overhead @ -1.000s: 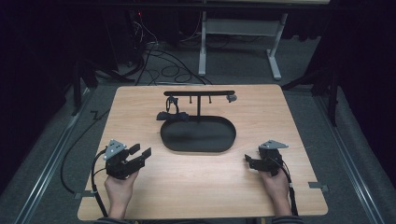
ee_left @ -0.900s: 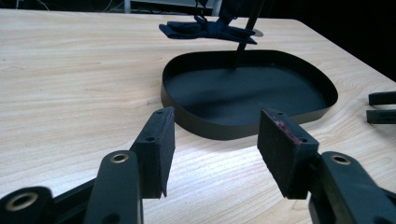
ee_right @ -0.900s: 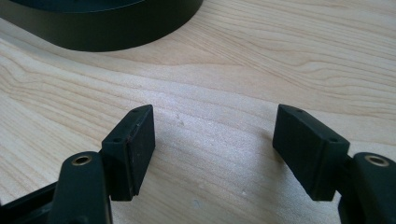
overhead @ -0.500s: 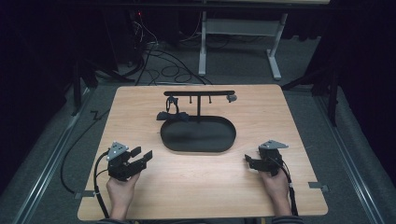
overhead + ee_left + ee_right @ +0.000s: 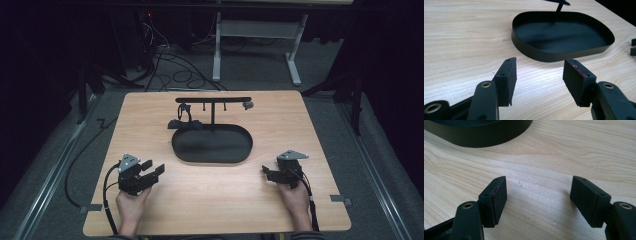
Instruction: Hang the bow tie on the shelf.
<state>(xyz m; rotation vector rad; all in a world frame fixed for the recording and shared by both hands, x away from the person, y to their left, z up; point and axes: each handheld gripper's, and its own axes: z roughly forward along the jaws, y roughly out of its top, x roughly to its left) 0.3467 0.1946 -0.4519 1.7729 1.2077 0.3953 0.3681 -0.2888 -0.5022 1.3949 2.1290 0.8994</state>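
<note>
Tray [image 5: 212, 145] lies between left hand-held gripper [image 5: 150, 171] and right hand-held gripper [image 5: 267, 173], both wide, empty.

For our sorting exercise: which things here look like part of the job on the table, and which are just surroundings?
Likely part of the job:
black oval tray
black stand with hooks
small dark item beside the stand
left tongs, open
right tongs, open

Just surroundings:
floor cables
white frame
</note>
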